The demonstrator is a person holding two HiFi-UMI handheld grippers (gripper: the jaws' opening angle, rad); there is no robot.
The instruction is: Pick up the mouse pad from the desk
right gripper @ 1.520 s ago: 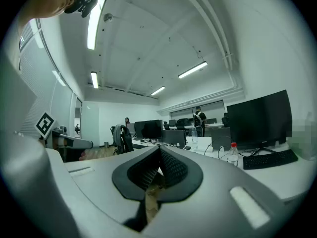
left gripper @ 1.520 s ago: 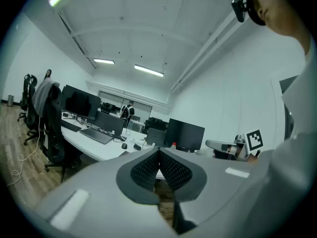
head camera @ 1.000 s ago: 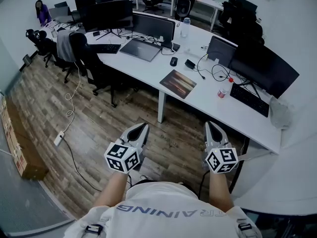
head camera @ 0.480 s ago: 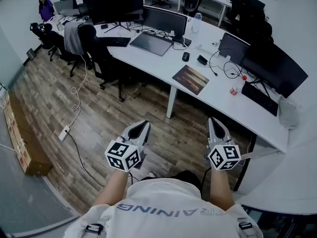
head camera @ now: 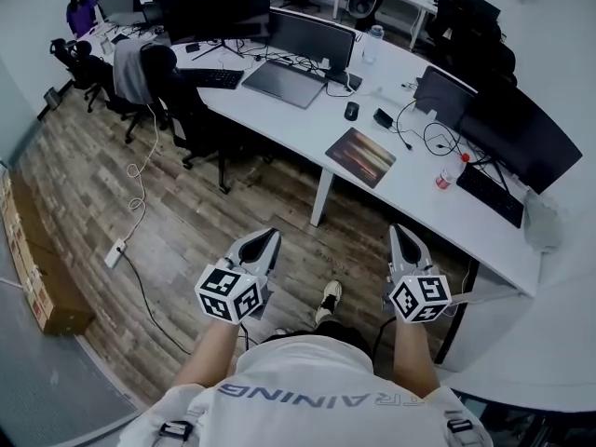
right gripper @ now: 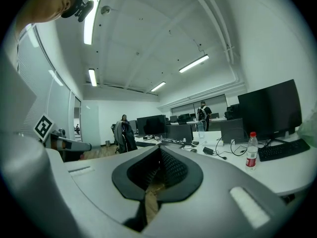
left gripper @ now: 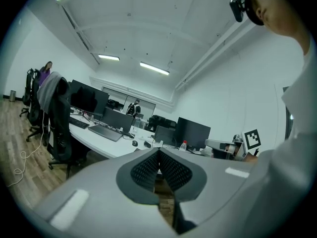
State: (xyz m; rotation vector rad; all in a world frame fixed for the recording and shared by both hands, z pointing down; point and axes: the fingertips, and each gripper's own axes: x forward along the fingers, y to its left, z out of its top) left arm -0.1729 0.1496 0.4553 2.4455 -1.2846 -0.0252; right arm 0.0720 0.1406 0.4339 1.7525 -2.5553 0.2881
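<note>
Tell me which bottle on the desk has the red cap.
The small bottle beside the black keyboard, to the right of the mouse pad. It has a red cap and red label; the tall bottle farther back shows no red.

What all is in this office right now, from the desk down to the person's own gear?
Desk: one, white, long and curved, ahead.
Mouse pad: one, dark with an orange-brown picture, near the desk's front edge.
Mouse: one, black, just beyond the pad.
Bottle: one, clear with a red cap, right of the pad.
Laptop: one, dark grey, left of the mouse.
Monitors: several, black, along the desk.
Chairs: several, black, at the desk's left.
Power strip: one, white, on the wooden floor.
Left gripper: one, grey, shut, empty.
Right gripper: one, grey, shut, empty.
</note>
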